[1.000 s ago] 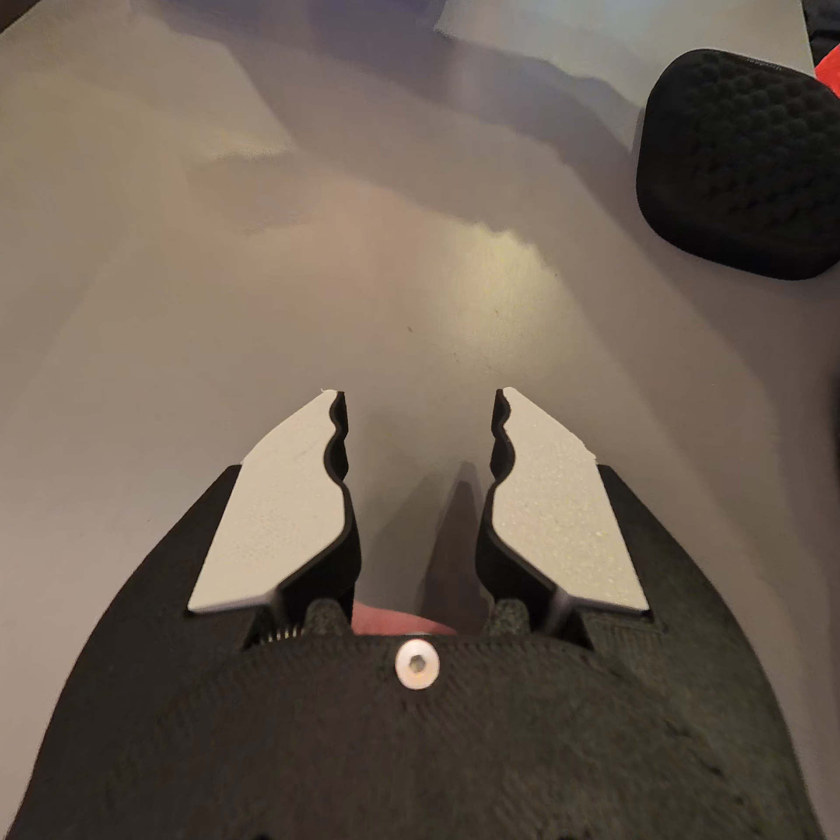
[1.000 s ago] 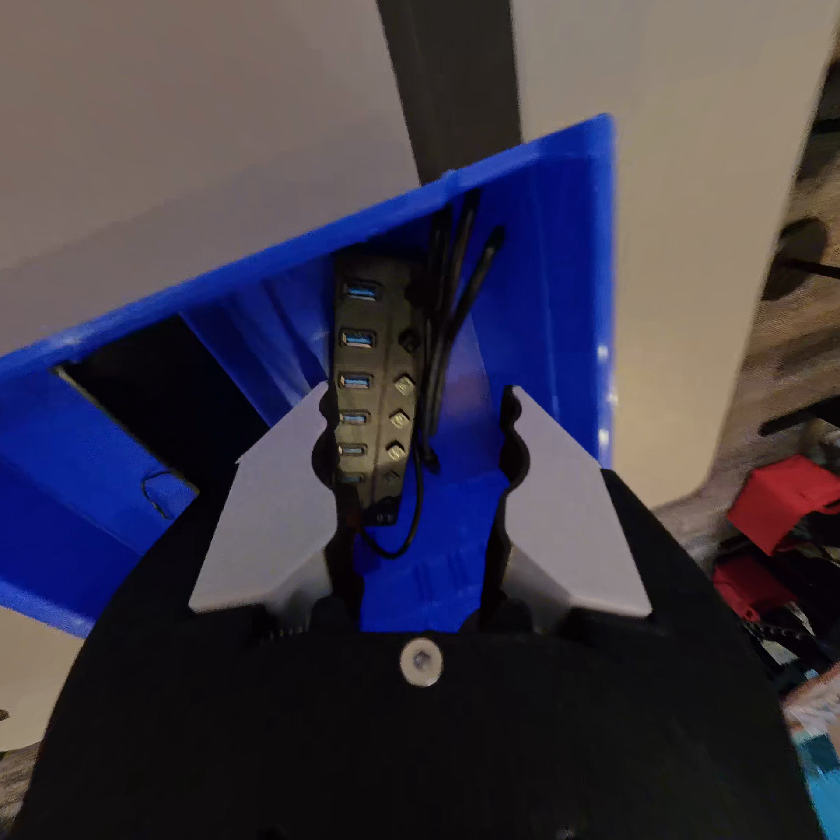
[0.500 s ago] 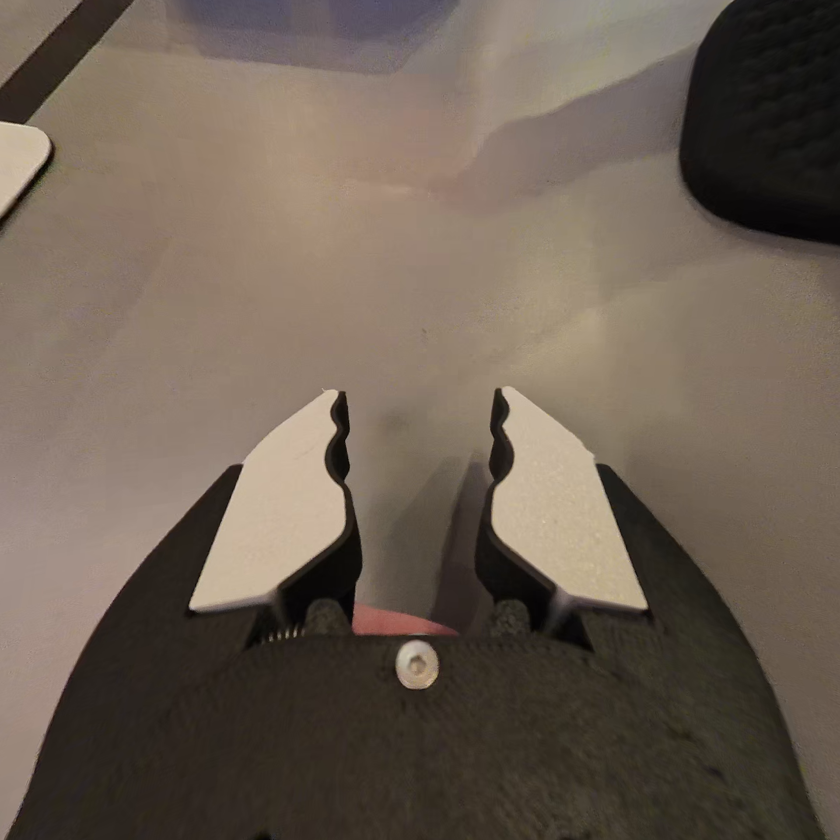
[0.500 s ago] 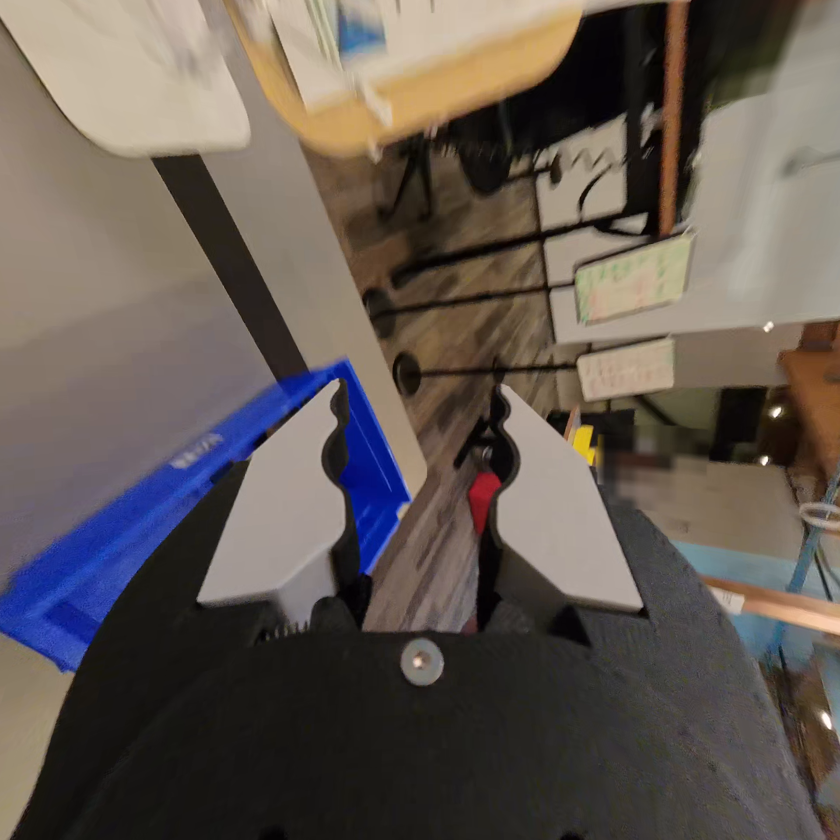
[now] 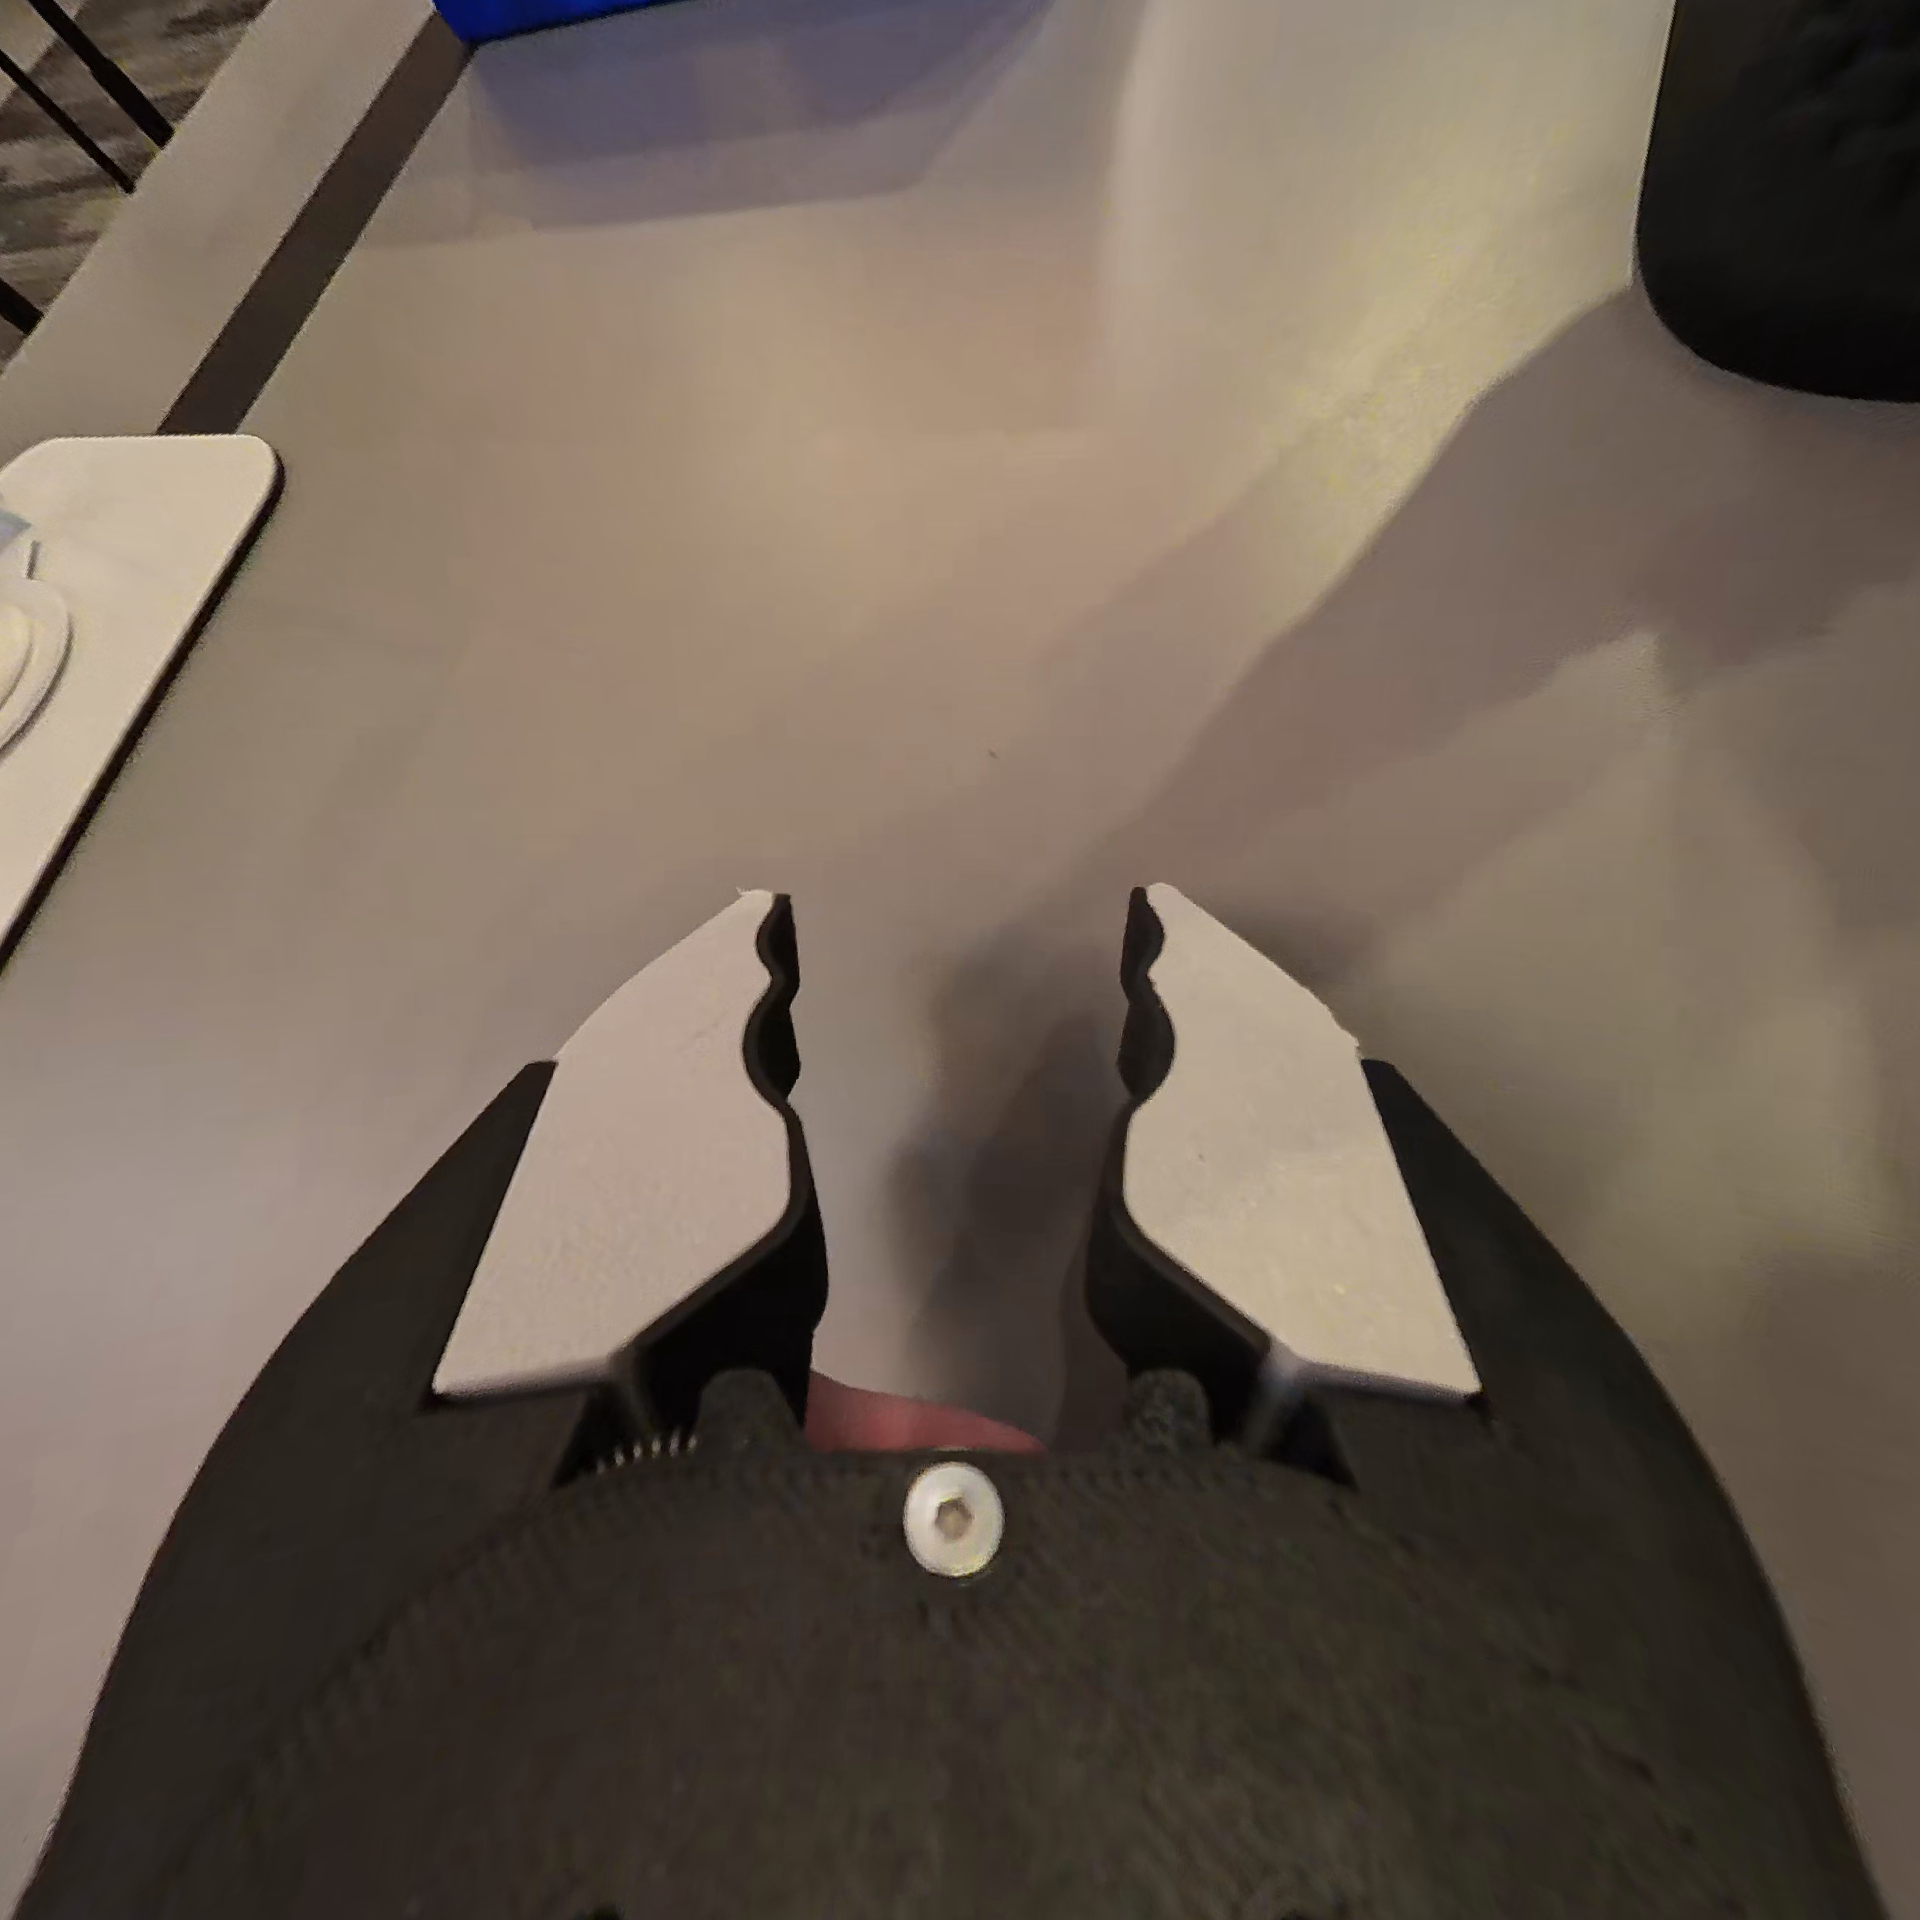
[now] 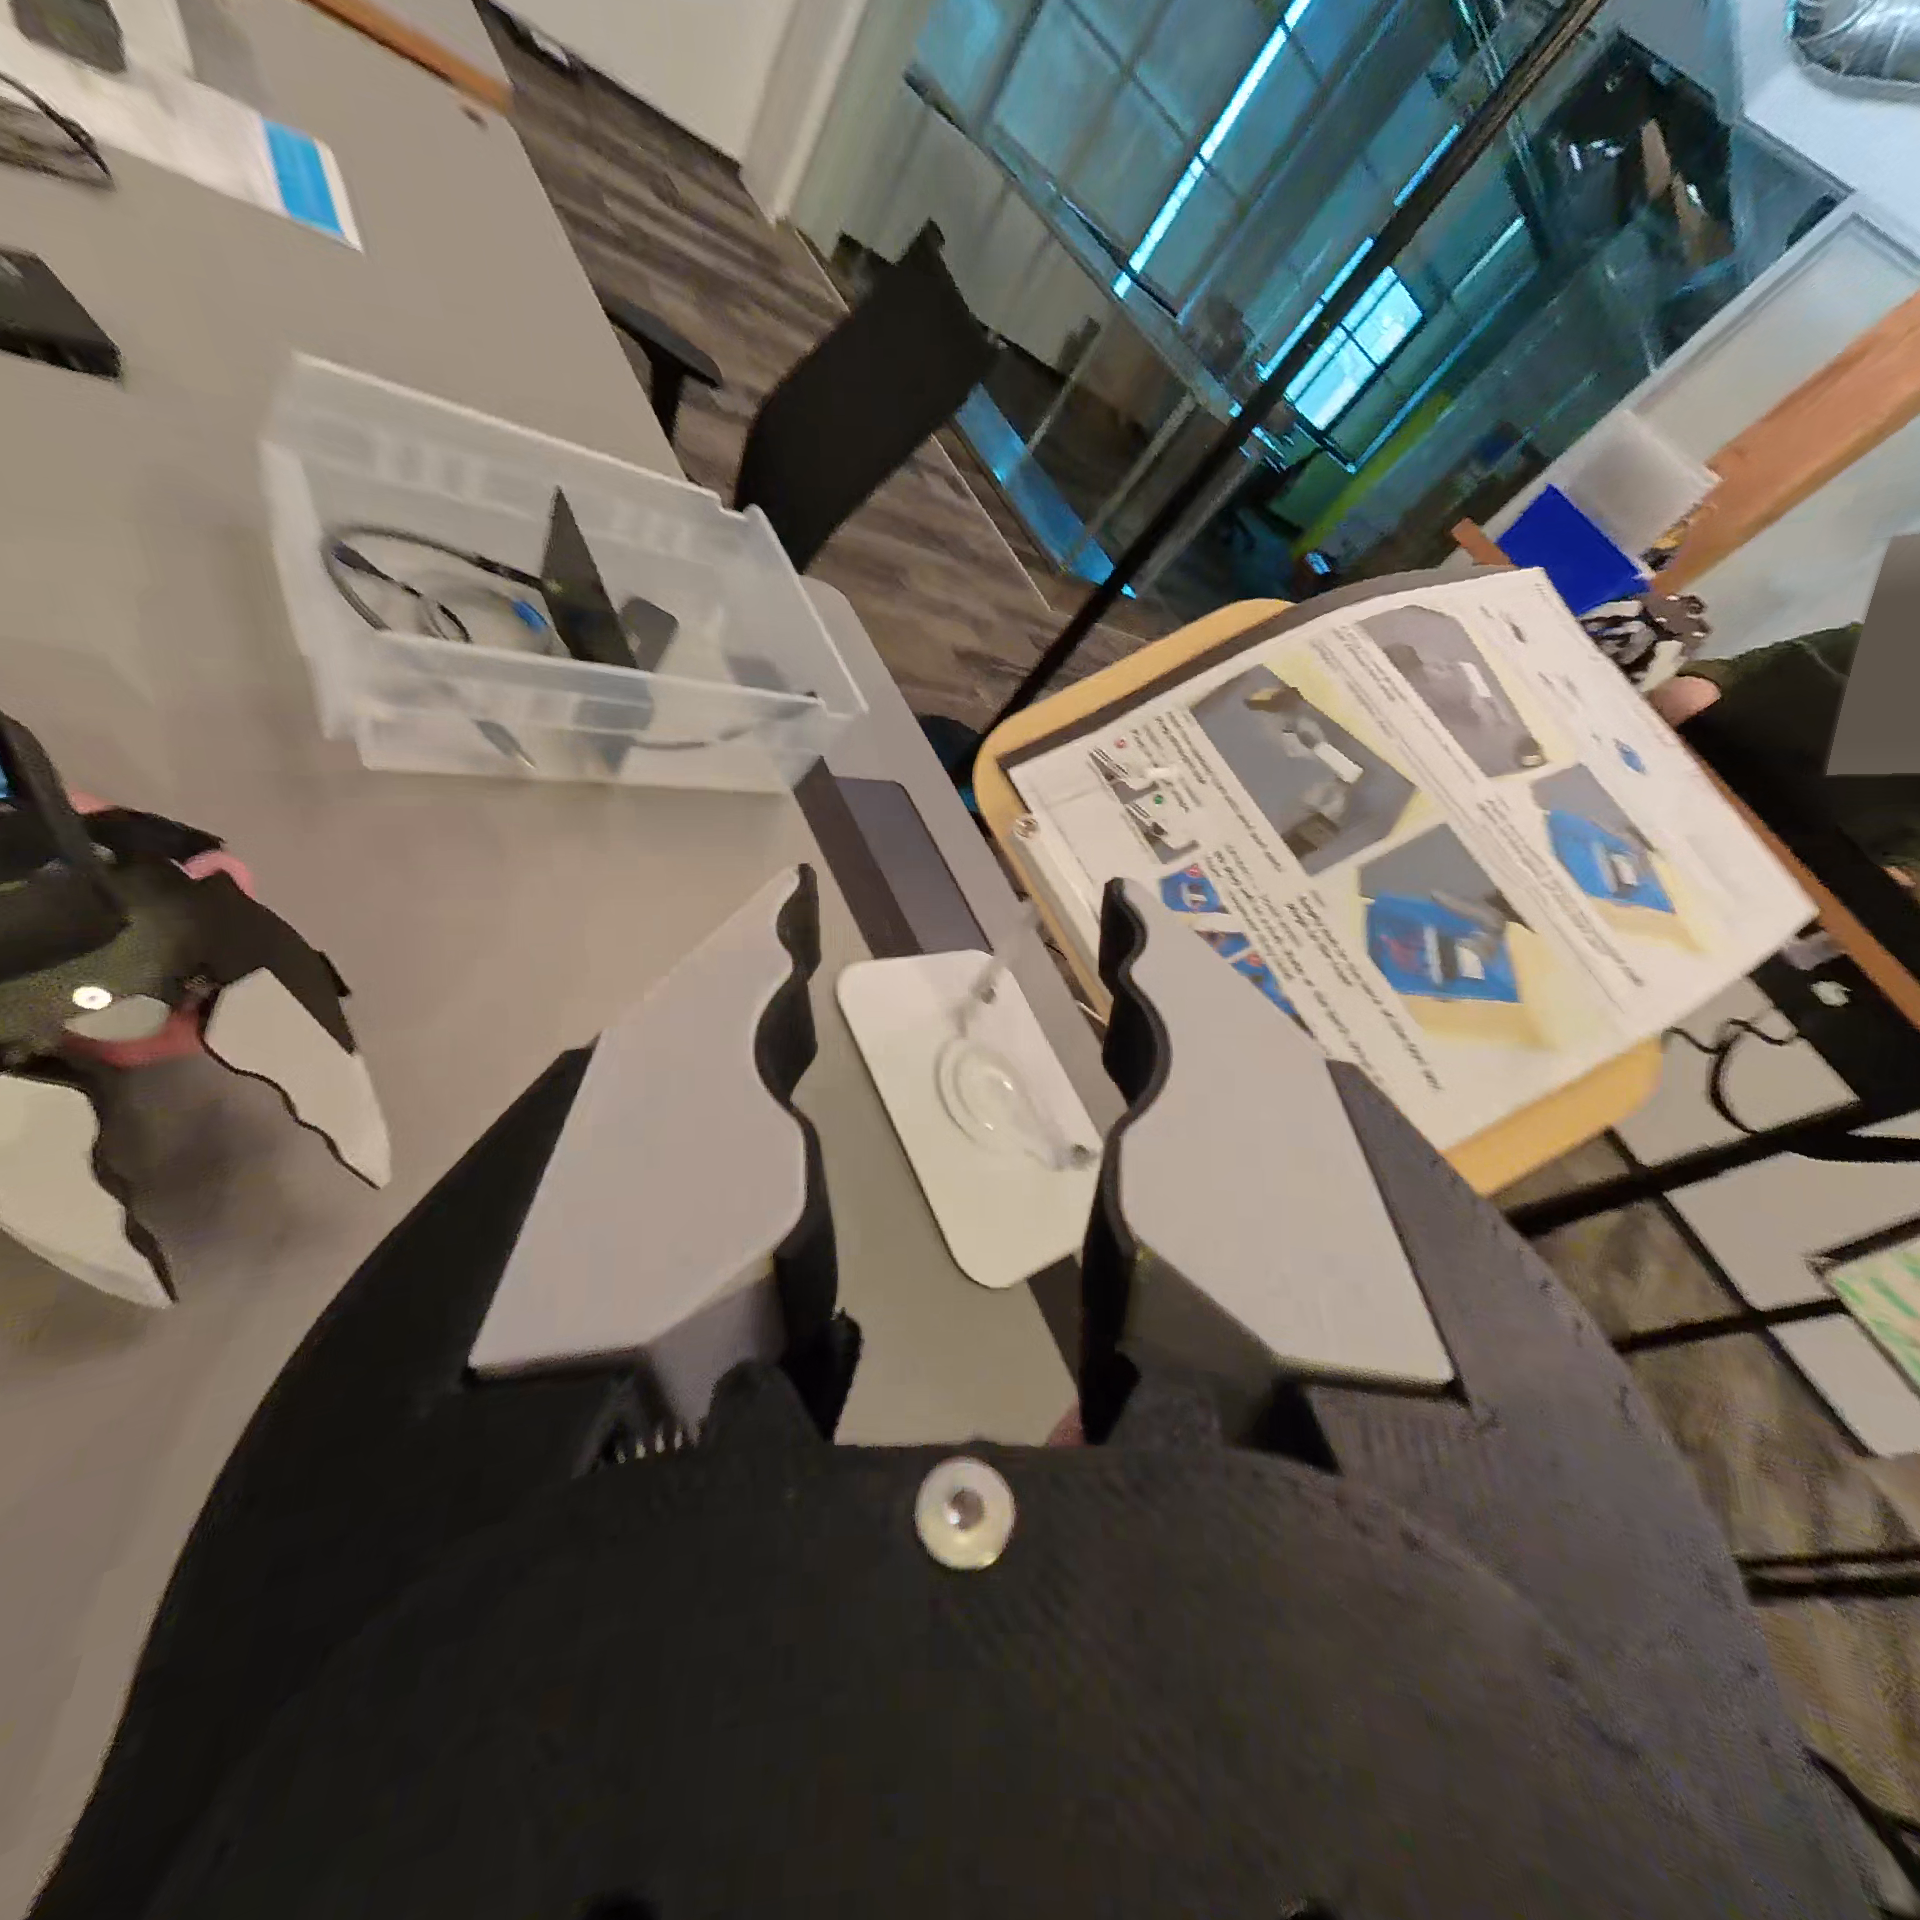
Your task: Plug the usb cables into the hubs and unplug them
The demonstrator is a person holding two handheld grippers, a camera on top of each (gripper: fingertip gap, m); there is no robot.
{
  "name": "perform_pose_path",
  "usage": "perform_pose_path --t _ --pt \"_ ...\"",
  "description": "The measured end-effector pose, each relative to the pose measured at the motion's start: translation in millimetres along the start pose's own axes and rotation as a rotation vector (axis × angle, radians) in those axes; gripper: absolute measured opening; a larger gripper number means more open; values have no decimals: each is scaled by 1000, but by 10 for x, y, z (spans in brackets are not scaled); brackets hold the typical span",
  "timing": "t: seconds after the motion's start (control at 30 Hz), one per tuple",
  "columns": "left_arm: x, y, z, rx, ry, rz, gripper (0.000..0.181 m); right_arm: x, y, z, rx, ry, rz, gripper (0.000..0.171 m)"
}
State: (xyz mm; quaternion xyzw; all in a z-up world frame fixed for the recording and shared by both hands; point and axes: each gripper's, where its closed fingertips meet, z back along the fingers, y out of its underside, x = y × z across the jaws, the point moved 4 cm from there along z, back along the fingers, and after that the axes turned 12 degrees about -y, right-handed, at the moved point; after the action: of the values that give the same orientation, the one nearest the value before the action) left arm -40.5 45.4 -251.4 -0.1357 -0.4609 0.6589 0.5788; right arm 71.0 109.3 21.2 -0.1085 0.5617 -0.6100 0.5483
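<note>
Gaping scalloped grey-faced hand-held grippers [image 5: 961, 904] [image 6: 956, 904]

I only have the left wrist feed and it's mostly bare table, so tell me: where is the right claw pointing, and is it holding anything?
Observer: The right claw is open and empty, aimed at a white pad at the edge of the table.
Operator: Any cables nearby?
Observer: Dark cables lie in a clear bin farther along the table.
Operator: Is my left claw visible there?
Observer: Yes, the left claw is at the far left of the right wrist view, open.
</note>
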Motion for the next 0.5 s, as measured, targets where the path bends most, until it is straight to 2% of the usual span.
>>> perform_pose_path --t 0.17,0.43,0.5 --pt "45 -16 8 -23 -29 7 60 37 147 -110 -110 -39 -71 47" --pt "240 -279 212 -182 -150 8 51 -120 575 -234 16 18 -51 46" --pt "336 -269 322 -130 -162 -49 44 -144 668 -259 41 17 -53 46"
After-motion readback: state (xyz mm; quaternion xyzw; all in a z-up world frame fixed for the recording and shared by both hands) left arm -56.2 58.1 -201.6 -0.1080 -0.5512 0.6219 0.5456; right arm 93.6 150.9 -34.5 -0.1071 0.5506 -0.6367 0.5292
